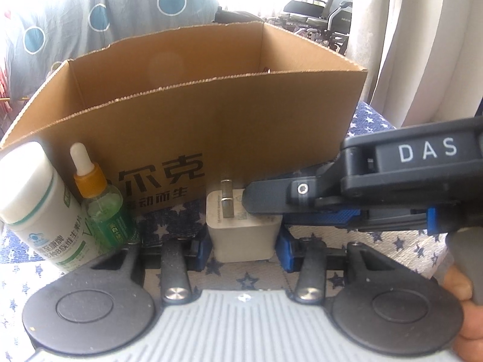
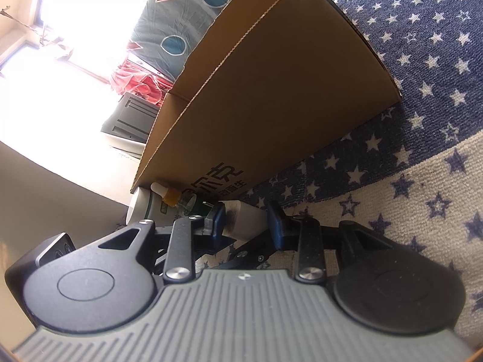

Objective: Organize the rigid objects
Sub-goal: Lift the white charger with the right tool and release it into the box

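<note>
A white plug adapter (image 1: 241, 232) stands on the star-patterned cloth (image 1: 392, 241) in front of an open cardboard box (image 1: 211, 120). My left gripper (image 1: 244, 249) has its blue pads on either side of the adapter, close to its sides. My right gripper (image 1: 262, 208) comes in sideways from the right, its upper finger lying across the adapter's top by the prongs. In the right wrist view the adapter (image 2: 244, 220) sits between the right gripper's (image 2: 247, 223) pads with narrow gaps. A white pill bottle (image 1: 39, 208) and a green dropper bottle (image 1: 105, 211) stand left of the adapter.
The box (image 2: 271, 90) stands directly behind the adapter, its near wall tall and printed with black characters. A dotted curtain (image 1: 90, 15) hangs behind it. A wheelchair (image 1: 320, 9) is at the far right. The cloth's edge lies to the right.
</note>
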Tool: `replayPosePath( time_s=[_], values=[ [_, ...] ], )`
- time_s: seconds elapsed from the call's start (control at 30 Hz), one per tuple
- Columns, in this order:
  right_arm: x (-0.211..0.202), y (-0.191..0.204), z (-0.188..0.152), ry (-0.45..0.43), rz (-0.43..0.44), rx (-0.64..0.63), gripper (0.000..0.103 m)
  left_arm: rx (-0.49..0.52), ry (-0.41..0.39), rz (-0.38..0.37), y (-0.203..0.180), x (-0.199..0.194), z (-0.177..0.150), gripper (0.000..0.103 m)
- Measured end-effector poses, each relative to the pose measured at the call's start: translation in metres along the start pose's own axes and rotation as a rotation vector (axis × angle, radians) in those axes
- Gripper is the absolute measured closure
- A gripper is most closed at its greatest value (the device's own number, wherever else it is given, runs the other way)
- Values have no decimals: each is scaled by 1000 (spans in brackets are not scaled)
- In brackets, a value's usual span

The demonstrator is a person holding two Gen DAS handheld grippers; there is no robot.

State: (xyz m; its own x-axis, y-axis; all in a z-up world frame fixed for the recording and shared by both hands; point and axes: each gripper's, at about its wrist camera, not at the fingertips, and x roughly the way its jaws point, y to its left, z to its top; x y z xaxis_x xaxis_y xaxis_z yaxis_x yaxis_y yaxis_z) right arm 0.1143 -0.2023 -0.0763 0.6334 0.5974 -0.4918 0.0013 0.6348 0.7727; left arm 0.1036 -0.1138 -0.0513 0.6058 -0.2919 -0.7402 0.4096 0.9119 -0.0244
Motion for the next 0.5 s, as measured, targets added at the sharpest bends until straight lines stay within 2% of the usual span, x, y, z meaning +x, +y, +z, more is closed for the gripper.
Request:
replayPosePath(
  time_s=[0.27,0.5],
  values=[
    [-17,18,-3,-22,19,-44,72,6,-55,15,-1,-32,-2,58],
    [-38,46,-2,-58,70,-104,72,26,-125,47,-4,-72,9,58]
  ],
)
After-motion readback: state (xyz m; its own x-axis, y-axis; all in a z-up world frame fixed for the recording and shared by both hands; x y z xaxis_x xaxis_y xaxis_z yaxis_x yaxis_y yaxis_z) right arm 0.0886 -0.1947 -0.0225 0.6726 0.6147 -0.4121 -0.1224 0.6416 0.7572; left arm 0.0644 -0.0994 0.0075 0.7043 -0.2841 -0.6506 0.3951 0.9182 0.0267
